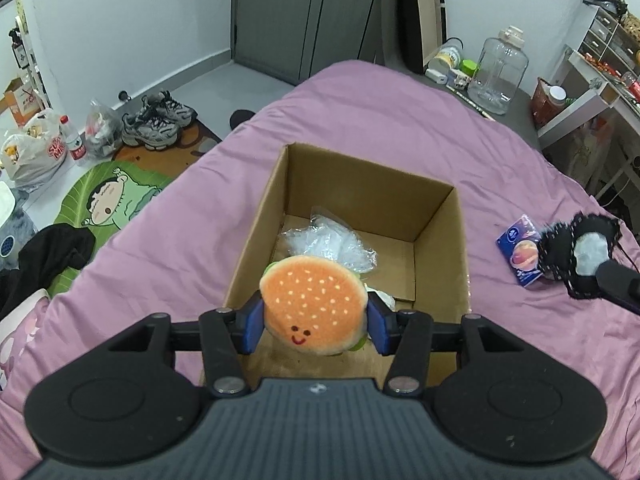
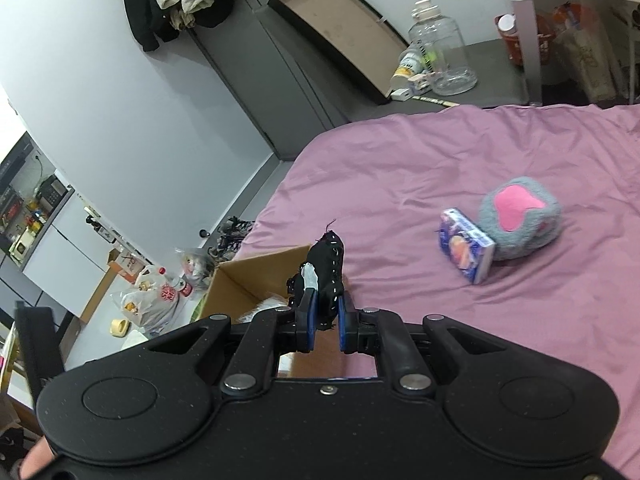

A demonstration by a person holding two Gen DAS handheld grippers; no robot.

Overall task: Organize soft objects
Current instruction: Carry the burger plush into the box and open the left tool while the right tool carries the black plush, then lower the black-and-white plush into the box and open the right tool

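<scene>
My left gripper (image 1: pixel 314 330) is shut on a plush hamburger (image 1: pixel 314 306) with a smiley face and holds it over the near edge of an open cardboard box (image 1: pixel 436 208) on the pink bed. A crumpled clear plastic bag (image 1: pixel 326 242) lies inside the box. My right gripper (image 2: pixel 325 330) is shut on a black fabric toy with white stitching (image 2: pixel 326 268), held above the bed to the right of the box (image 2: pixel 236 284); it also shows in the left wrist view (image 1: pixel 580 256). A grey plush paw with a pink pad (image 2: pixel 518 218) lies on the bed.
A small blue packet (image 2: pixel 466 250) leans against the paw; it also shows in the left wrist view (image 1: pixel 518 254). A clear jug (image 1: pixel 498 76), shoes (image 1: pixel 158 120), bags (image 1: pixel 34 152) and a rug (image 1: pixel 116 200) are on the floor beside the bed (image 1: pixel 380 116).
</scene>
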